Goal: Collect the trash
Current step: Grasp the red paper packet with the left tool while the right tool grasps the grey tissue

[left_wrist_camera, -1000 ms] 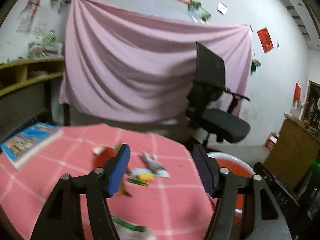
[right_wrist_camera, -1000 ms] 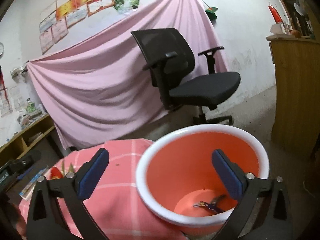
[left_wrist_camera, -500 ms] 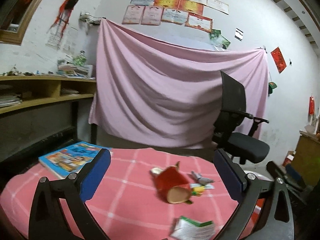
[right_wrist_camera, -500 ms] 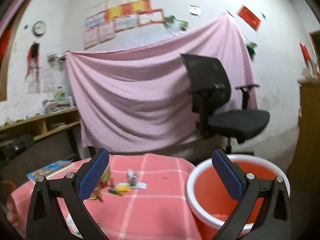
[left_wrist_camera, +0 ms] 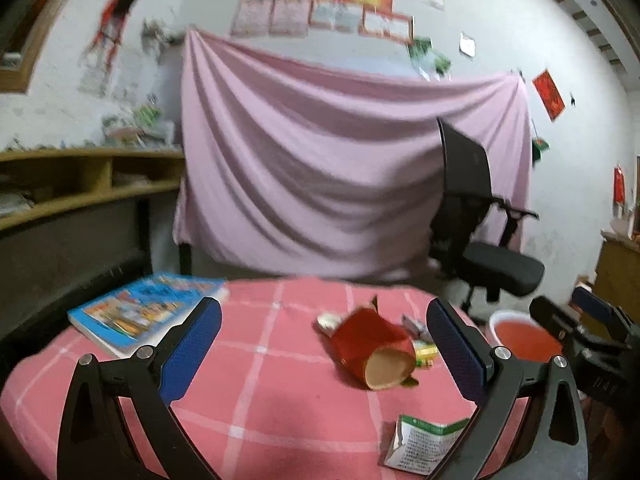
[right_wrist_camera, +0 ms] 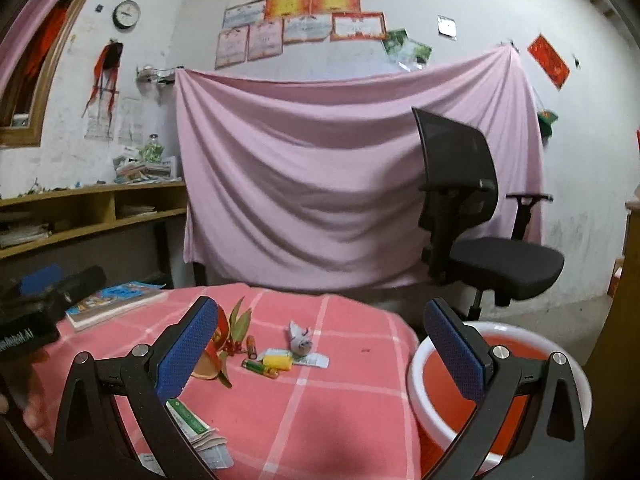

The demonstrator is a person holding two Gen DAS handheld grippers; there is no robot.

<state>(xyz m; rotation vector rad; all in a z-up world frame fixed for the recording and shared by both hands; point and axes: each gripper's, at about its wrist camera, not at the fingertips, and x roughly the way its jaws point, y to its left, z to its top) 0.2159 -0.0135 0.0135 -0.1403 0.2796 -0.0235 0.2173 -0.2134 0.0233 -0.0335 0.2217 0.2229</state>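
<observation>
Trash lies on the pink checked tablecloth (left_wrist_camera: pixel 256 384): a red paper cup (left_wrist_camera: pixel 372 350) on its side, a green and white packet (left_wrist_camera: pixel 424 444), a yellow scrap (right_wrist_camera: pixel 278 361), batteries (right_wrist_camera: pixel 256 366), a crumpled grey wrapper (right_wrist_camera: pixel 300 338) and green leaves (right_wrist_camera: pixel 240 320). The orange bin with a white rim (right_wrist_camera: pixel 424 352) stands at the table's right edge. My left gripper (left_wrist_camera: pixel 320 348) is open and empty above the table, before the cup. My right gripper (right_wrist_camera: pixel 320 350) is open and empty, above the table and the bin's left rim. The packet also shows in the right wrist view (right_wrist_camera: pixel 196 430).
A blue book (left_wrist_camera: pixel 144 314) lies at the table's far left. A black office chair (right_wrist_camera: pixel 476 216) stands behind the bin. A pink sheet (right_wrist_camera: pixel 340 168) hangs on the back wall, wooden shelves (right_wrist_camera: pixel 80 216) at the left. A wooden cabinet (left_wrist_camera: pixel 620 276) stands at the right.
Both grippers pulled back and swung left. The left opened wide from about half open a second ago. The right left the bin's mouth and now faces the table trash.
</observation>
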